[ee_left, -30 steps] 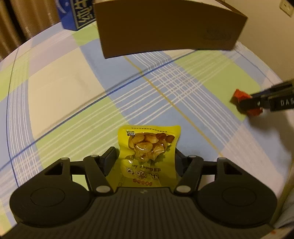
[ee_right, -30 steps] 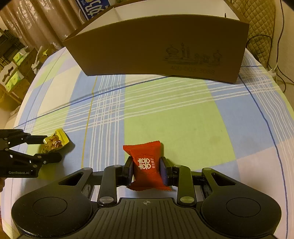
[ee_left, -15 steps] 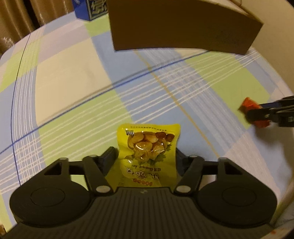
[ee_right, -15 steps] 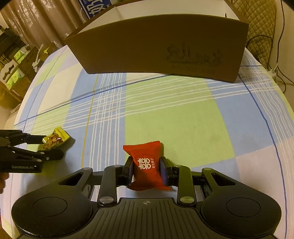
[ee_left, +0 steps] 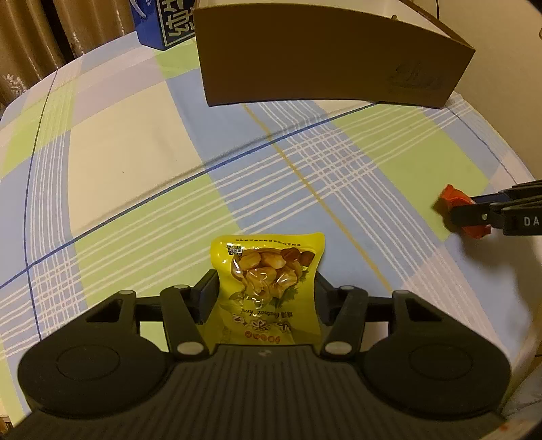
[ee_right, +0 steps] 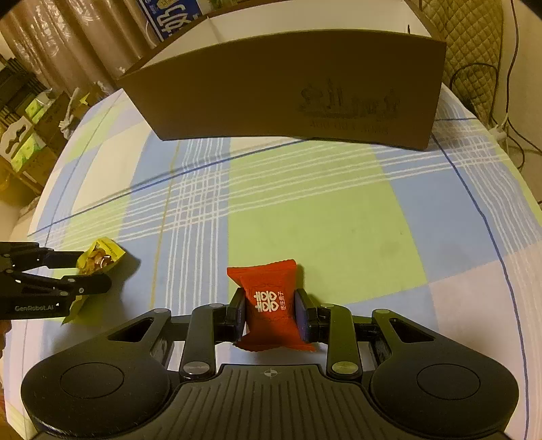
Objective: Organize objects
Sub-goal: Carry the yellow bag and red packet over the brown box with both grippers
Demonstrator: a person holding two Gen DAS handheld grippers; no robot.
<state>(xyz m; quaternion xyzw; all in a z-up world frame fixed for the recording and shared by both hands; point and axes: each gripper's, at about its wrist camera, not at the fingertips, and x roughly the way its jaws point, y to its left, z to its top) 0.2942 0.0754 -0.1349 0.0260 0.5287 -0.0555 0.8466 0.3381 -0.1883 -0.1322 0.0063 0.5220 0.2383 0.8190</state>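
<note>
both claws are matte black plastic. the left claw (ee_left: 266, 298) has a ribbed centre plate, two round discs at the sides, angular linkage arms and silver pivot screws. the right claw (ee_right: 270, 314) looks the same, with a small crosshair mark. side-on, white "GenRobot.AI" lettering shows on the left one.

Warm yellowish light falls on a round table under a checked blue, green and cream tablecloth (ee_right: 305, 216); brown curtains (ee_left: 67, 30) hang beyond its far-left edge, stacked cartons (ee_right: 23, 135) alongside.
</note>
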